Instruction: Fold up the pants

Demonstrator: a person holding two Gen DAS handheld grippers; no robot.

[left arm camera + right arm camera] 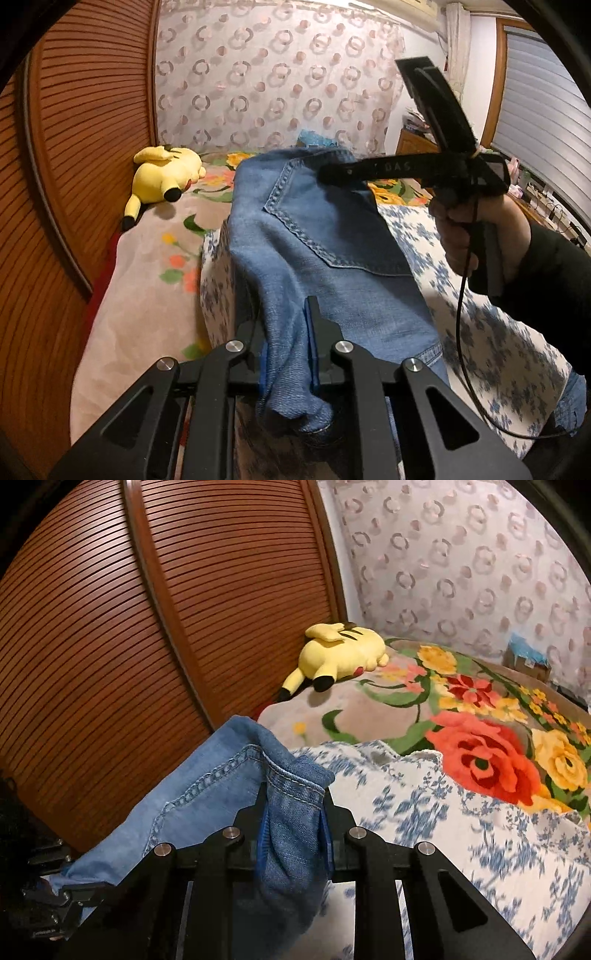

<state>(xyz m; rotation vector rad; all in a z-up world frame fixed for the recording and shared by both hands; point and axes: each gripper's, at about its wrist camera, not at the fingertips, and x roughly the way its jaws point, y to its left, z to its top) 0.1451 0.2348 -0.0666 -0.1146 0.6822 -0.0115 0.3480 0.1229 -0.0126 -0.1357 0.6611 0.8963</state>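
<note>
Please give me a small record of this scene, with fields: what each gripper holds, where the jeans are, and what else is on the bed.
left gripper: shut on jeans
right gripper: shut on jeans
jeans: lifted, hanging between both grippers above the bed
bed cover: blue-flowered sheet over a rose blanket
other: yellow plush toy by the slatted wooden wall

pants (pixel 332 236): blue denim jeans, lighter stitching, back pocket facing up | state: bunched and draped, not flat, one gathered end pinched at each side | pose: lifted off the bed, stretched across and sagging in the middle | spot: over the blue-and-white floral sheet, hem fold visible in the right wrist view (pixel 291 812)
</note>
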